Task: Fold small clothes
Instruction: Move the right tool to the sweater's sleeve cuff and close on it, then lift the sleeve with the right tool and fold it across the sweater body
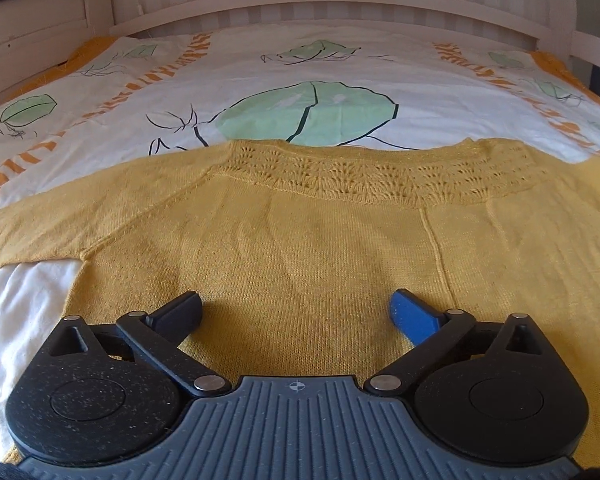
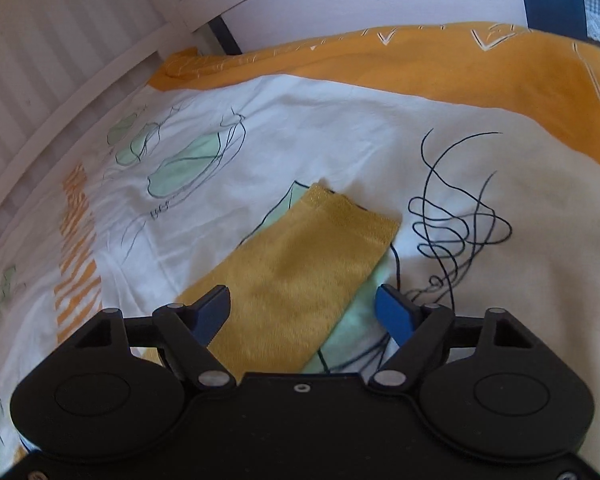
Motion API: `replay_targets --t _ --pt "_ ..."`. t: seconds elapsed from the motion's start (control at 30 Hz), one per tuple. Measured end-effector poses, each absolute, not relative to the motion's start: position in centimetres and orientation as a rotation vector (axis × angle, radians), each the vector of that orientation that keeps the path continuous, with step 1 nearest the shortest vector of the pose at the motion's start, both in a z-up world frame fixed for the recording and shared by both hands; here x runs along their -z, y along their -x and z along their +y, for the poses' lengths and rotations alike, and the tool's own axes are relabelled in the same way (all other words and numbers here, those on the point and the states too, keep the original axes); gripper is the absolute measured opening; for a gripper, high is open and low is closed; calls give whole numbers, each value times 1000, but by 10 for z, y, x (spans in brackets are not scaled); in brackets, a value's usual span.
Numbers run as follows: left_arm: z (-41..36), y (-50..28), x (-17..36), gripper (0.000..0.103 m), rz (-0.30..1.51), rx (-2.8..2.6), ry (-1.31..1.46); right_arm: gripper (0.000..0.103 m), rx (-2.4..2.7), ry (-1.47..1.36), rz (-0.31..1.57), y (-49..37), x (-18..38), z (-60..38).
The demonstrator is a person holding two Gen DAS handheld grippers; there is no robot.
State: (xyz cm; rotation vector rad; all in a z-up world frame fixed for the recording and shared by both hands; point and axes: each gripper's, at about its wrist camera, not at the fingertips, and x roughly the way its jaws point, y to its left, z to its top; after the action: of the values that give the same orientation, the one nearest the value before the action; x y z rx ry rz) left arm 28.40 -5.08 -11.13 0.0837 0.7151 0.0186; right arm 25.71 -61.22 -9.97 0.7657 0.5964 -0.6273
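Observation:
A small yellow knitted sweater [image 1: 300, 240] lies spread flat on the bed, its lace-pattern neck band [image 1: 364, 176] away from me and one sleeve reaching out to the left. My left gripper [image 1: 296, 312] is open and empty, its fingers low over the sweater's body. In the right wrist view the sweater's other sleeve [image 2: 300, 272] lies flat on the bedcover, cuff pointing away. My right gripper [image 2: 302, 308] is open and empty, its fingers on either side of that sleeve just above it.
The bedcover [image 1: 260, 72] is white with green leaf prints and orange stripes, with an orange border [image 2: 420, 64]. A white slatted headboard [image 1: 320, 0] stands behind. A plain white cloth [image 1: 16, 312] lies at the sweater's lower left.

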Motion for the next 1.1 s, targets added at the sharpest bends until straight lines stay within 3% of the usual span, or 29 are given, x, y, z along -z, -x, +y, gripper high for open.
replay_targets --t 0.13,0.23,0.27,0.3,0.5,0.83,0.93,1.0,1.1 --pt "-51 -285 113 103 714 -20 -82 66 633 -778 593 -261 104 -620" --pt "-52 -285 114 103 712 -24 -85 36 634 -756 608 -261 104 -622" --pt "-52 -285 115 103 712 -24 -86 19 620 -773 599 -258 104 -624" --pt "-52 -285 115 103 712 -24 -85 17 613 -789 591 -255 102 -625" --pt "-51 -285 115 103 713 -23 -83 15 563 -703 554 -251 61 -608" --pt "-44 -292 108 103 767 17 -56 15 216 -530 466 -272 -63 -495" --pt "-32 -298 97 100 849 88 -37 15 96 -502 440 -279 -86 -444" --pt "-17 -296 87 89 879 104 3 15 14 -498 432 -283 -94 -409" --pt "11 -286 70 89 859 104 68 15 -104 -484 454 -293 -90 -354"
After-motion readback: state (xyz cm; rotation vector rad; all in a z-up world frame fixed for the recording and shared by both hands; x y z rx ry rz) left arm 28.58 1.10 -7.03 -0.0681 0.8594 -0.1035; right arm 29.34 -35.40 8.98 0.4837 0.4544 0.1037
